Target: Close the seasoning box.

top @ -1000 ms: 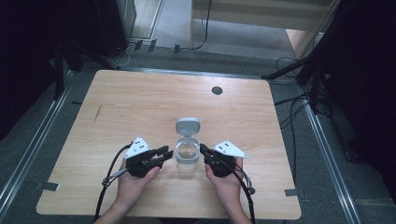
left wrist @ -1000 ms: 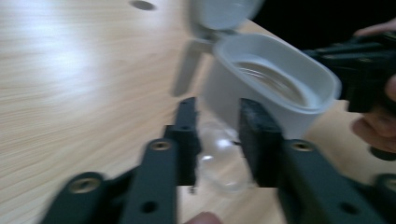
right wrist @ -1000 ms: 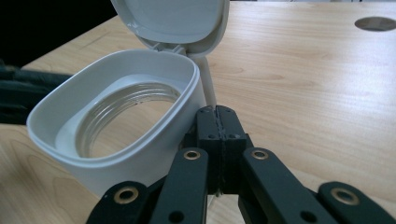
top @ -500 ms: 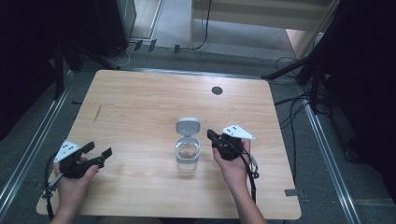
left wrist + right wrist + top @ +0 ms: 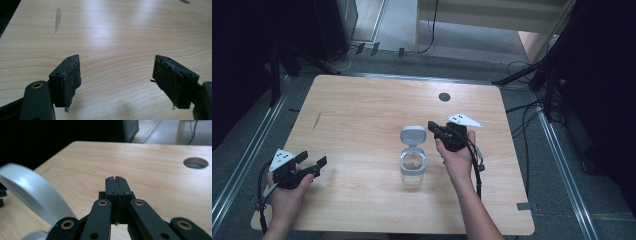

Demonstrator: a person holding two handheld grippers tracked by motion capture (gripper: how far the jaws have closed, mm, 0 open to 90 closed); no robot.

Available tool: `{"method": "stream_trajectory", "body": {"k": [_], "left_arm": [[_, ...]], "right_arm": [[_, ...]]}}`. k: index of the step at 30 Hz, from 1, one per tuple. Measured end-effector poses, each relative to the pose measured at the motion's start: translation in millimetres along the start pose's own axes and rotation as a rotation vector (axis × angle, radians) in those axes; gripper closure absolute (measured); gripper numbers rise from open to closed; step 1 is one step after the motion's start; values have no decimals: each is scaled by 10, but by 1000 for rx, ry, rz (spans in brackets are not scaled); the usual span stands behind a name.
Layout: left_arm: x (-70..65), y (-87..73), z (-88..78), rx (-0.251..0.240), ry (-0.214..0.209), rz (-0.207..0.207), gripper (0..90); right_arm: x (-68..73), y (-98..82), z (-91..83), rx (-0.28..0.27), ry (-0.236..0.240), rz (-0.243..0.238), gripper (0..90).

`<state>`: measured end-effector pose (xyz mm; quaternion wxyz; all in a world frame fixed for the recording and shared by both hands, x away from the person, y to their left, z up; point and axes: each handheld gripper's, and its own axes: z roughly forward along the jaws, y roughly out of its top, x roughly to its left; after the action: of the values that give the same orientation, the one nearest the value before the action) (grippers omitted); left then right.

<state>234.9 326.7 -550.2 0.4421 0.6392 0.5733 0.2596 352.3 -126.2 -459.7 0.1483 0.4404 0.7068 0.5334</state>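
Left gripper (image 5: 314, 164) jaws spread wide over bare table (image 5: 362, 110), nothing between; right gripper (image 5: 435, 127) jaws pressed together beside open-lidded clear jar (image 5: 413, 162).

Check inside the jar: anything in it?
The jar stands open, its grey flip lid tipped back. Through the mouth there is clear glass and a pale glare, with no contents that can be made out. The glare hides the bottom.

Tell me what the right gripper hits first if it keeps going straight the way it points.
Probably nothing: the shut right gripper points past the container's open lid at its side, over bare table. The cable hole lies off line. Depth is uncertain.
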Motion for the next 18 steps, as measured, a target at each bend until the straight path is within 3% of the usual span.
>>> {"method": "stream_trajectory", "body": {"k": [5,11,16,18], "left_arm": [[-7,3,16,8,2,6,236],[-12,3,29,21,11,11,245],[-23,4,34,28,16,15,254],[-19,4,33,27,13,13,254]], "right_arm": [[75,57,-42,-4,47,-29,900],[202,-29,-204,-1,109,-60,885],[143,-117,-320,-15,60,-56,826],[90,-147,-365,-24,28,-56,684]]}}
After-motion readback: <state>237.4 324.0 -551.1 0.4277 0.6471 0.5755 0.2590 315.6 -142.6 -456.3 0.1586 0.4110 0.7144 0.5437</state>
